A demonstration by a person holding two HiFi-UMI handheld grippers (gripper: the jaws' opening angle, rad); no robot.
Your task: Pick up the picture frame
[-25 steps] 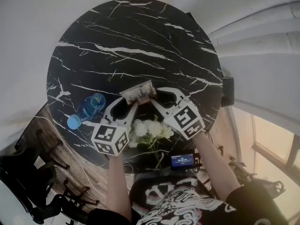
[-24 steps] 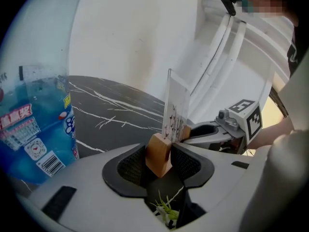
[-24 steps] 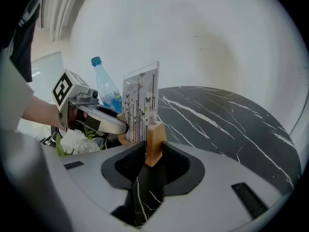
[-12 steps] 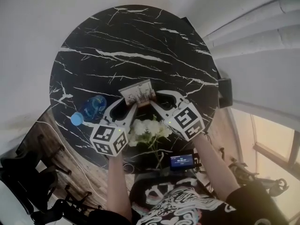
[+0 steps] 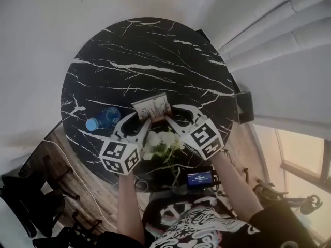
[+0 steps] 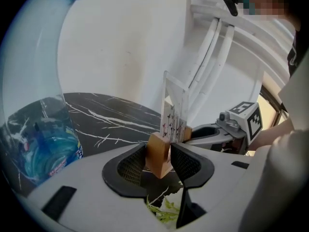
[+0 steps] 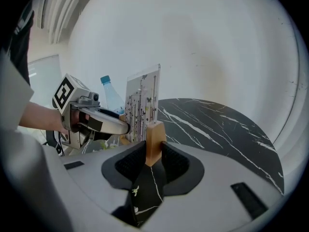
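Holding frame (image 5: 151, 106) (seemingly light, stiff, breakable pane) by wooden feet (image 7: 154, 139) clamped between jaws of left gripper (image 5: 146, 121), right gripper (image 5: 167, 120).

The round bench (image 5: 150, 50) has a black top with white veins. A clear water bottle (image 5: 102, 119) with a blue cap stands upright near the rim at 8 o'clock. A bunch of white flowers (image 5: 161, 142) with green stems is near the rim at 6 o'clock. Beyond the rim at 5 o'clock, a small device (image 5: 200, 178) shows a lit blue screen. Pale curtains (image 5: 289, 30) hang at 2 o'clock.
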